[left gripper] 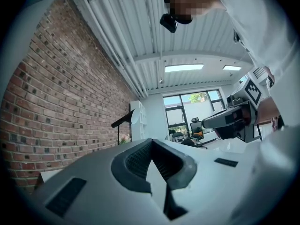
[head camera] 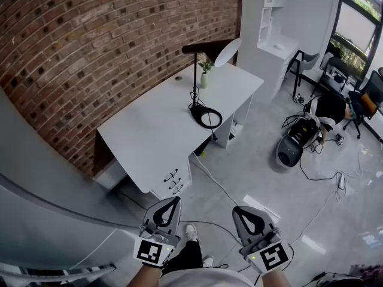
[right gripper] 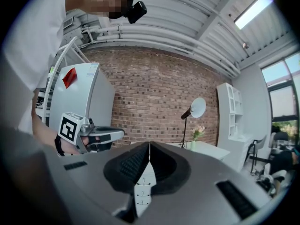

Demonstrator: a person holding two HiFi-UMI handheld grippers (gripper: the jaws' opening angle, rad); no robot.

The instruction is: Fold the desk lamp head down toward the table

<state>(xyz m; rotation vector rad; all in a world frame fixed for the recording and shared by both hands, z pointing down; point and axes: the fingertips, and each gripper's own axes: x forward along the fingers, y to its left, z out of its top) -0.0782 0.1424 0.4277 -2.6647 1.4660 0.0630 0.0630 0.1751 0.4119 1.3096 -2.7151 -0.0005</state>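
- The brick wall (head camera: pixel 90 46) fills the upper left of the head view. The white table (head camera: pixel 149 139) stands against it at centre, well apart from where I stand. I judge the step in hand to be the approach, since nothing can be folded until I am at the table's edge.
- The desk lamp (head camera: pixel 195 76) stands at upper centre, on the table's far right part, upright on a thin black stem. Its ring-shaped base (head camera: pixel 207 117) lies near the right edge. The round white lamp head (head camera: pixel 228 51) is raised high and not yet folded.
- The left tongs (head camera: pixel 170 203) and right tongs (head camera: pixel 239 213) sit at bottom centre, pointing toward the table. Both are clenched, with nothing between the jaws.
- To do it well, I would release one pair before arriving and take the dark arm behind the head. Then I would press down slowly while the other pair steadies the base, which looks light enough to tip.
- A small vase (head camera: pixel 204 78) of flowers stands just beside the stem, so I would reach from the head's side to avoid knocking it.
- Writing: I see only black-and-white square patterns on the marker cubes (head camera: pixel 152 251). No brand or label on the lamp is readable. The faint marks between the right tongs' jaws are too small to read.
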